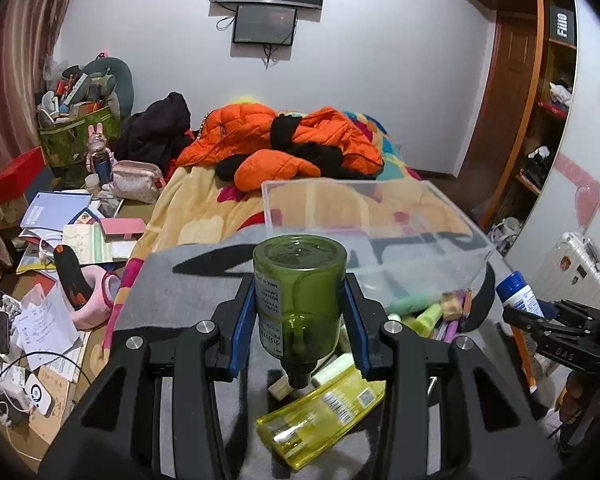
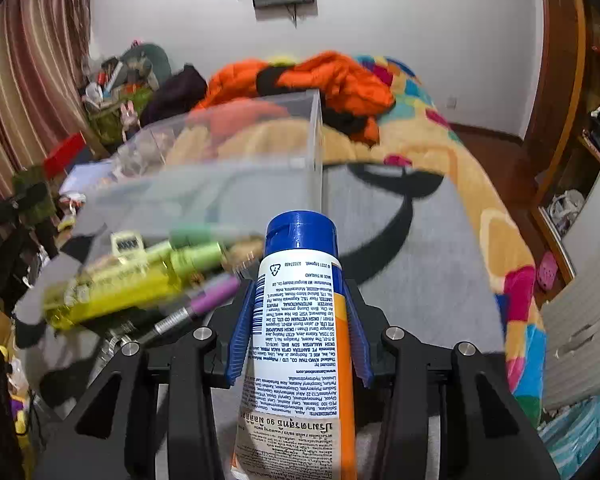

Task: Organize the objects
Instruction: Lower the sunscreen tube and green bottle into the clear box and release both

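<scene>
My left gripper (image 1: 300,312) is shut on a green glass bottle (image 1: 300,292), its base pointing away, held above the grey blanket (image 1: 196,292). My right gripper (image 2: 298,320) is shut on a white and orange tube with a blue cap (image 2: 300,312); the tube and right gripper also show in the left wrist view (image 1: 518,294) at the right. A clear plastic box (image 1: 364,220) stands ahead on the bed; it also shows in the right wrist view (image 2: 260,152). A yellow bottle (image 1: 320,412) and several small green and purple tubes (image 1: 428,316) lie beside it.
An orange jacket (image 1: 284,140) lies at the far end of the bed. A cluttered side table with papers (image 1: 56,216) and a pink pouch (image 1: 136,180) stands to the left. A wooden shelf (image 1: 548,112) and a white suitcase (image 1: 576,260) are to the right.
</scene>
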`<state>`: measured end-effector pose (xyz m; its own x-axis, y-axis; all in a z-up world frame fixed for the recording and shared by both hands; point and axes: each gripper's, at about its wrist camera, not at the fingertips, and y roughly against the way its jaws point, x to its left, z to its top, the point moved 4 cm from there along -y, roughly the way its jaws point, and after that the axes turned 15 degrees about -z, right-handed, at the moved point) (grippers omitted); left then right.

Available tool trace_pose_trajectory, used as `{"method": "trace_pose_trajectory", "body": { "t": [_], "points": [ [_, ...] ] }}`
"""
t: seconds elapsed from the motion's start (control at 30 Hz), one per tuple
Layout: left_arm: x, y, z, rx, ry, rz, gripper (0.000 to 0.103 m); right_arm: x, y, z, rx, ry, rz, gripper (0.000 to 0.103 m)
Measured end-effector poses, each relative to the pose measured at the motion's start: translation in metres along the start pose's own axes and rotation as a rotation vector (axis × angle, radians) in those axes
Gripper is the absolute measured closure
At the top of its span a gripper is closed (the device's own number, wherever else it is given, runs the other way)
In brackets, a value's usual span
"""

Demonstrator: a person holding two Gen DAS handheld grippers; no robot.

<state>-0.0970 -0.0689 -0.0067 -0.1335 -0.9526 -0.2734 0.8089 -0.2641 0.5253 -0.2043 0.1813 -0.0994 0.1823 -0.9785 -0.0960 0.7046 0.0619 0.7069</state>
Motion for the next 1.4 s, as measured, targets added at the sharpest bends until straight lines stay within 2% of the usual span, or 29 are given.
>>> {"method": "trace_pose_trajectory", "body": {
  "t": [0.4,0.63,0.83,0.97,1.03,1.23,1.4],
  "points": [
    [-0.006,-0.011,0.034,-0.034,-0.007,-0.038,0.062,0.011,0.033,0.061,-0.167,-0.002,0.015,0.064],
    [-0.012,-0.017,0.065,-0.073,-0.029,-0.048,0.062,0.021,0.033,0.098,-0.226,-0.006,0.037,0.064],
    [-0.007,-0.030,0.085,-0.079,-0.044,-0.027,0.062,0.035,0.019,0.124,-0.231,0.020,0.048,0.064],
    [-0.001,-0.046,0.089,-0.053,-0.036,-0.032,0.062,0.043,-0.004,0.140,-0.202,0.036,0.056,0.064],
    [0.001,-0.057,0.090,-0.029,-0.027,-0.038,0.062,0.046,-0.017,0.147,-0.194,0.043,0.032,0.064],
    [0.012,-0.095,0.084,0.062,-0.005,-0.032,0.062,0.058,-0.045,0.161,-0.178,0.069,-0.013,0.064],
    [0.020,-0.124,0.071,0.165,0.018,-0.043,0.062,0.072,-0.062,0.157,-0.132,0.108,0.001,0.064]
  ]
}}
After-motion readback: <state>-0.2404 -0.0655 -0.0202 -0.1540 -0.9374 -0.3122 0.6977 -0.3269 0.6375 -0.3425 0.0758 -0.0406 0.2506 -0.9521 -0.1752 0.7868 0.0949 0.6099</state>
